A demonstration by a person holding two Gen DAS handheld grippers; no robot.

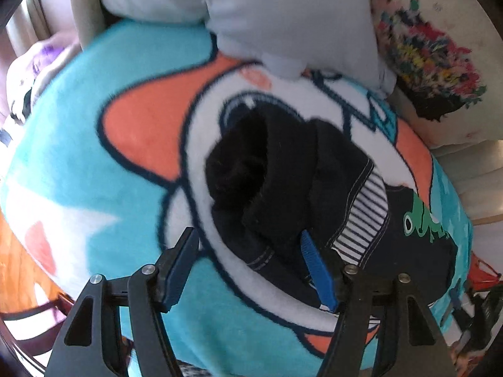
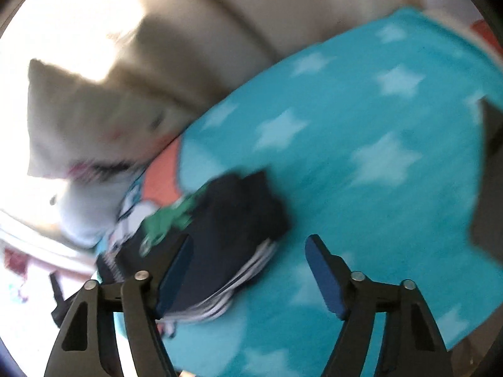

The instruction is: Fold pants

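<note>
Small dark navy pants (image 1: 283, 188) with a striped lining and a green frog patch lie folded into a bundle on a turquoise cartoon blanket (image 1: 94, 125). My left gripper (image 1: 248, 245) is open, its jaws wide apart just above the near edge of the bundle; the right pad (image 1: 317, 270) touches the cloth. In the right wrist view the folded pants (image 2: 232, 235) lie left of centre on the starred blanket (image 2: 361, 125). My right gripper (image 2: 250, 251) is open and holds nothing, with its left pad (image 2: 176, 270) over the bundle's edge.
A pale grey cushion (image 1: 283, 15) and a colourful patterned pillow (image 1: 424, 47) sit at the far edge of the blanket. A beige sofa back (image 2: 220, 31) rises behind. Wooden floor (image 1: 12, 267) shows at the left. A dark object (image 2: 487, 172) stands at the right.
</note>
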